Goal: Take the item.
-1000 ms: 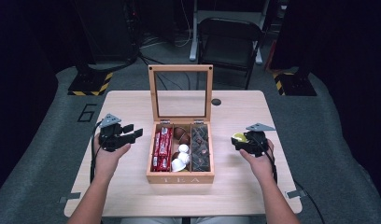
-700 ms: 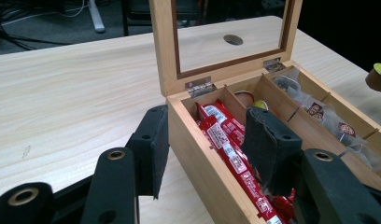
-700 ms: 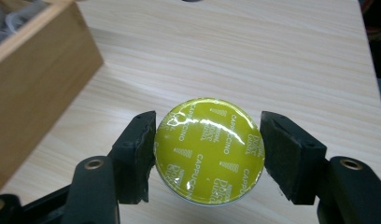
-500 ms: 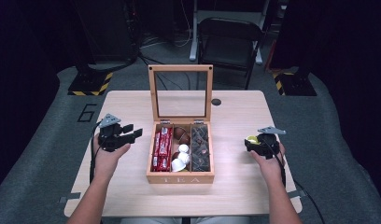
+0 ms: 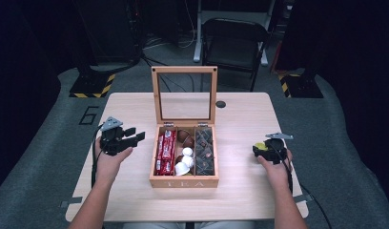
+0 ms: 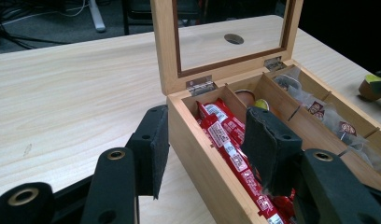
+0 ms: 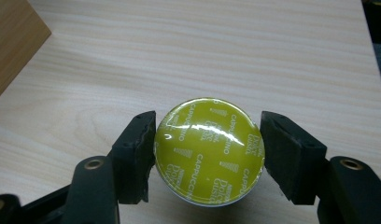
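A wooden tea box (image 5: 183, 182) stands in the middle of the table with its glass lid up. It holds red packets (image 5: 165, 151) on the left, brown and white capsules (image 5: 185, 155) in the middle and dark tea bags (image 5: 204, 151) on the right. My left gripper (image 5: 135, 136) hovers open just left of the box, with nothing in its jaws. In the left gripper view that gripper (image 6: 207, 126) frames the box's left wall (image 6: 202, 158). My right gripper (image 5: 258, 149) is low over the table, right of the box. It is shut on a yellow-lidded capsule (image 7: 208, 149).
A round dark grommet (image 5: 220, 104) sits in the tabletop behind the lid. A black chair (image 5: 233, 43) stands beyond the far edge. Bare wood lies on both sides of the box. The table's right edge (image 5: 290, 157) is close to my right hand.
My right gripper has carried the yellow-lidded capsule to the right, away from the box, and lower toward the table. The left gripper has stayed where it was.
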